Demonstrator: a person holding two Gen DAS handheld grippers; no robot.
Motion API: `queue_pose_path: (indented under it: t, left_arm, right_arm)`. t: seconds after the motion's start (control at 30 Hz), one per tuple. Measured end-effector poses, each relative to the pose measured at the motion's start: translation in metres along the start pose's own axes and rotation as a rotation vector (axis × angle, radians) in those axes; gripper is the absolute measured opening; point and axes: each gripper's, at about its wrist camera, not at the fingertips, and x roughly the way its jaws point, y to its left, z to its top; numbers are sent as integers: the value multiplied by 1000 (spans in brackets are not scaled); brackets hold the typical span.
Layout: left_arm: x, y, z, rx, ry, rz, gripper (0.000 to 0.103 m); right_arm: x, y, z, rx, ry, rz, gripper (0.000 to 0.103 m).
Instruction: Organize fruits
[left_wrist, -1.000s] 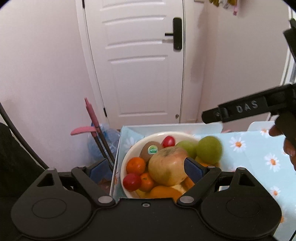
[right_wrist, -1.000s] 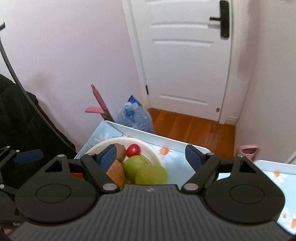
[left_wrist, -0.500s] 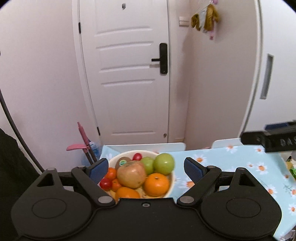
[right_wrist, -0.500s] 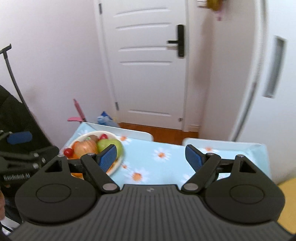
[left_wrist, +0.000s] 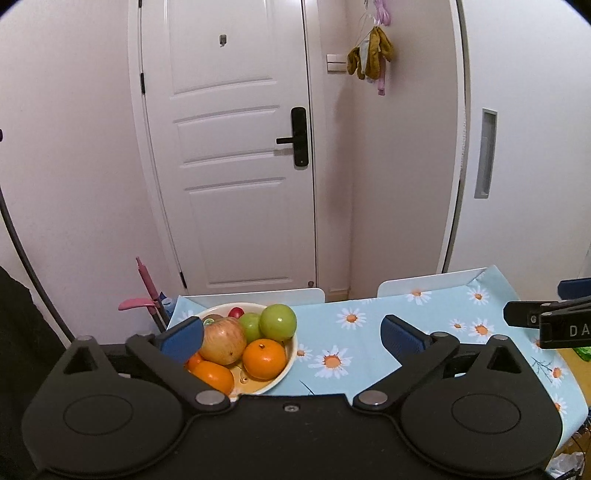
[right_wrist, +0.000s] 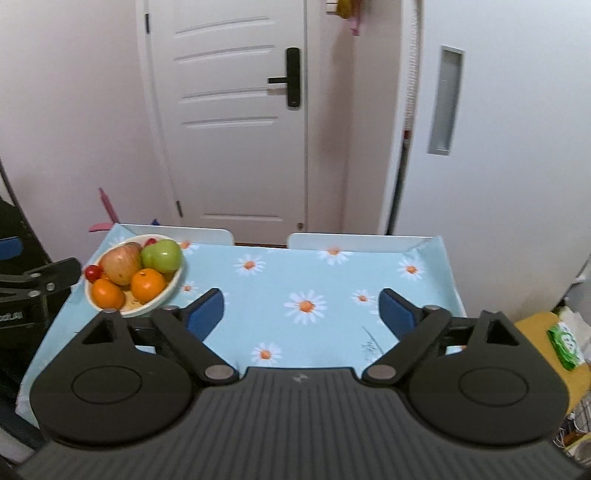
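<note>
Round cream bowl (left_wrist: 286, 363) at the far-left corner of the worktop (right_wrist: 332, 288), heaped with smooth-skinned fruit: two glossy green apples (left_wrist: 277, 322), a large mottled red-yellow apple (left_wrist: 222, 340), dimpled oranges (left_wrist: 264, 359), a fuzzy brown kiwi (left_wrist: 211, 318) at the back, small shiny red tomatoes (right_wrist: 91, 272) at the rim. Worktop draped in a pale blue cloth printed with white daisies, two white rounded chair backs (right_wrist: 354, 242) tucked against the far edge.

Left gripper (left_wrist: 291, 334) released, matte black linkage arms spread wide, blue ribbed pads (left_wrist: 183, 334) apart, one overlapping the bowl's left side in view, nothing between them. Right gripper (right_wrist: 301, 314) likewise released, pads spread over bare cloth, well apart from the bowl.

Behind: white panelled door (left_wrist: 236, 147) with a black lever handle (left_wrist: 297, 138). Green wrapped packet (right_wrist: 565, 343) on a yellow surface off to the right.
</note>
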Motion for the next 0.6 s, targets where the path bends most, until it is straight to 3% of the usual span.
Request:
queue_pose_path:
  t: [0.6]
  left_arm:
    - [-7,-4,-5,-9,-4,43,103]
  right_arm:
    - [-3,-5,-3,17,-17,-12,103]
